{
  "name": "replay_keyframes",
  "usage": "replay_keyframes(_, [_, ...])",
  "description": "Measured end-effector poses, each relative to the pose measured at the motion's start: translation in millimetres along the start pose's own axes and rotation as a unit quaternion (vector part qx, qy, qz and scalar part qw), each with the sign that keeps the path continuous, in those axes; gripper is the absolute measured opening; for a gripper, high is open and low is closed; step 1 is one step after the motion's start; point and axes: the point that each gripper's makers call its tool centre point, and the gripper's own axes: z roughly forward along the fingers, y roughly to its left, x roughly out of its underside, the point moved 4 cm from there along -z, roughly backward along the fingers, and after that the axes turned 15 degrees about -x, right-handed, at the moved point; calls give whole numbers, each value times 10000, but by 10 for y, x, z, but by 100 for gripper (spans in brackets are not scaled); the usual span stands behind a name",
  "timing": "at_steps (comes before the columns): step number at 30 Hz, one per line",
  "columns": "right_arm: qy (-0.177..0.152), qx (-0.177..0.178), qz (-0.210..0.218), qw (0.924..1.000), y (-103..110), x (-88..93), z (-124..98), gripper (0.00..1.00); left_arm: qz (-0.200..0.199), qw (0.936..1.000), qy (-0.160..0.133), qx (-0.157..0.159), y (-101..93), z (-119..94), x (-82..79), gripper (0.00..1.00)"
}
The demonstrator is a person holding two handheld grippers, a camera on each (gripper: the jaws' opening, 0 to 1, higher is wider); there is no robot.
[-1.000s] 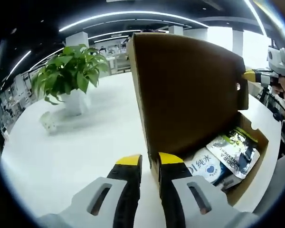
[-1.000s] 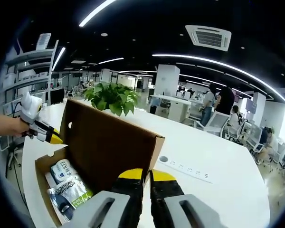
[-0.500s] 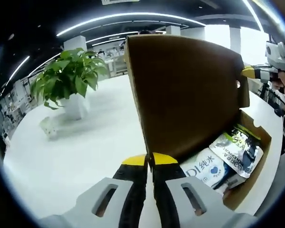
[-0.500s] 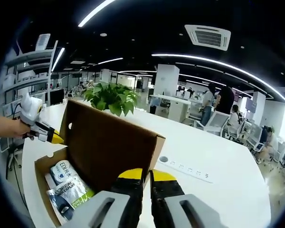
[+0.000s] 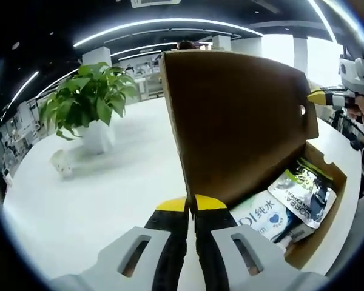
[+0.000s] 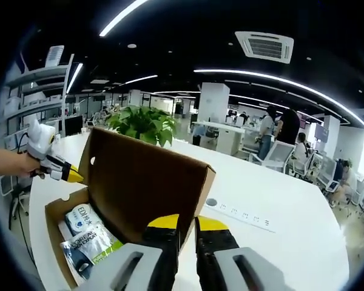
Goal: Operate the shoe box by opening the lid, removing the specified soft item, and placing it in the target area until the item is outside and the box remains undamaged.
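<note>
Lid [image 5: 239,118] unchanged, upright; left claw [image 5: 191,205] since clamped on edge.

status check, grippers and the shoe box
Left gripper and right gripper each shut on lid edge. Shoe box open, soft packs inside. Nothing blocking.

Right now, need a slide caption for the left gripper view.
Left tongs shut at raised shoe box lid; soft packs exposed inside.

Open-plan office: dark ceiling with curved light strips [image 6: 279,82], ceiling vent [image 6: 266,46], white columns [image 6: 213,103], shelving [image 6: 39,91].
</note>
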Motion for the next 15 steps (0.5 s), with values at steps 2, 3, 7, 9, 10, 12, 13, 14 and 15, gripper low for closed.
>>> replay_keyframes(2, [26,-4,13,10000,3,29,3,4,5,10000,-2,-1,-2,-1,-1,2])
replay_keyframes(3, [47,-8,27,10000,11,50,1,4,1,10000,-4,1,-2,-2,-1,1])
replay_keyframes(7, [94,-14,53,9999,23,112,-2,3,-25,10000,-10,8,-1,-2,-2,1])
replay_keyframes(9, [118,-21,79,9999,27,141,-3,3,-27,10000,-12,11,0,1,-4,1])
replay_keyframes(10, [143,-22,78,9999,34,164,-6,3,-28,10000,-16,11,1,3,-5,1])
replay_keyframes(12, [162,-22,106,9998,41,195,-13,3,-38,10000,-18,10,2,10,-7,1])
replay_keyframes(13, [173,-24,119,9998,45,210,-13,3,-38,10000,-19,9,3,13,-9,1])
replay_keyframes(14, [196,-28,130,9997,54,233,-13,3,-38,10000,-21,8,4,16,-11,1])
replay_keyframes(15, [212,-32,139,9997,61,250,-15,3,-36,10000,-25,7,5,19,-13,1])
